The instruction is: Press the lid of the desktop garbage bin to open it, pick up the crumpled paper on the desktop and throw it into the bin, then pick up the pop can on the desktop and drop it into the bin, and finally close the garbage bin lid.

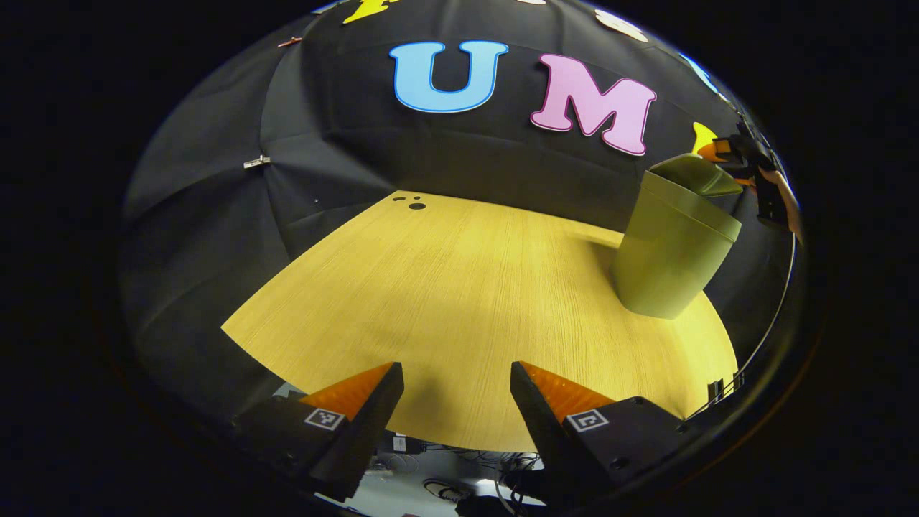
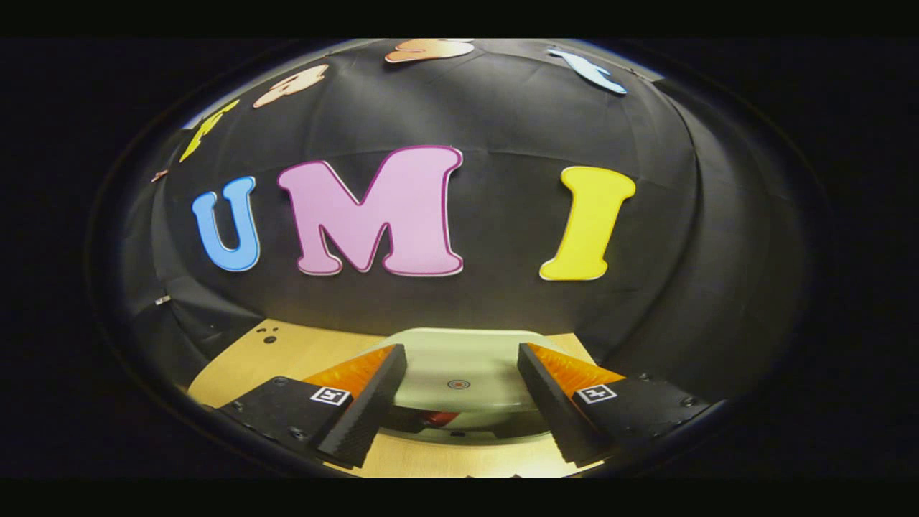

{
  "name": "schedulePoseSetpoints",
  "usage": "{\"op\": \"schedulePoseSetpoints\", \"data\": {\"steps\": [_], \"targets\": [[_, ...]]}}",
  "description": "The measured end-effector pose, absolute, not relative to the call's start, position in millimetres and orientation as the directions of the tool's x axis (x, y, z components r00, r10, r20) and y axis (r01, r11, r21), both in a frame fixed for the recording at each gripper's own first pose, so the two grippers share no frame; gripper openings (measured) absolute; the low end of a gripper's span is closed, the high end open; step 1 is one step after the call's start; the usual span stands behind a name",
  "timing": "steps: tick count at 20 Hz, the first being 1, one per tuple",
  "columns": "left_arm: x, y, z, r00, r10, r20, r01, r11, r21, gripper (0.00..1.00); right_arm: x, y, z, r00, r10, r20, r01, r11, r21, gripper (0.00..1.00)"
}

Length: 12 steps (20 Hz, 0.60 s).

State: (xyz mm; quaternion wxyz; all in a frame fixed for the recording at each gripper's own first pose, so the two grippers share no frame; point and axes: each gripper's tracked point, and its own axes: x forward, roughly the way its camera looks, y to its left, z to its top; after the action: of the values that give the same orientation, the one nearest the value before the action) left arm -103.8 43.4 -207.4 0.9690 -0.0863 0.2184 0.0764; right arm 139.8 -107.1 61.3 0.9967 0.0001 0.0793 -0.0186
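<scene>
Olive-green plastic marks the desktop garbage bin (image 1: 671, 248), which stands toward two o'clock in the left gripper view, well apart from the left gripper (image 1: 456, 391). That gripper hovers low at six o'clock with its two fingers spread wide and nothing between them. The bin's swing lid (image 1: 695, 174) sits tilted on top. Just past the lid, near the two o'clock rim, the right gripper (image 1: 739, 154) appears small and partly cut off, with a bit of the hand (image 1: 786, 197) holding it; whether it touches the lid cannot be told from here.

In the right gripper view, that same gripper (image 2: 462, 388) points down over the bin from close by. Its fingers stand apart, released, straddling the pale green lid (image 2: 459, 362) at six o'clock without pressing on it from both sides. The lid is tipped, and a dark gap under its near edge shows something red (image 2: 439, 416) inside the bin; what it is cannot be made out.

Light wood-grain tabletop (image 1: 459, 287) carries the bin. A few small dark holes (image 1: 415, 205) sit near its far edge at twelve o'clock in the left gripper view. Black cloth wall (image 1: 344, 158) closes the booth behind the table, pinned by a small clip (image 1: 256, 162) at ten o'clock. Below the table's near edge, between the left gripper's fingers, a floor with cables (image 1: 445, 481) is dim and hard to read.
</scene>
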Motion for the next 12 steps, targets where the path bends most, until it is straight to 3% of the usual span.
{"op": "schedulePoseSetpoints", "data": {"steps": [8,12], "targets": [[-113.6,40.3,-205.2,0.897,0.111,-0.427,-0.184,0.974,-0.132,0.96,127.6,-108.4,11.0,0.970,-0.032,-0.243,0.041,0.999,0.032,0.98],[-119.3,39.3,-205.6,0.897,0.113,-0.427,-0.179,0.977,-0.119,0.96,126.7,-106.6,8.3,0.972,-0.026,-0.232,0.032,0.999,0.021,0.98]]}}
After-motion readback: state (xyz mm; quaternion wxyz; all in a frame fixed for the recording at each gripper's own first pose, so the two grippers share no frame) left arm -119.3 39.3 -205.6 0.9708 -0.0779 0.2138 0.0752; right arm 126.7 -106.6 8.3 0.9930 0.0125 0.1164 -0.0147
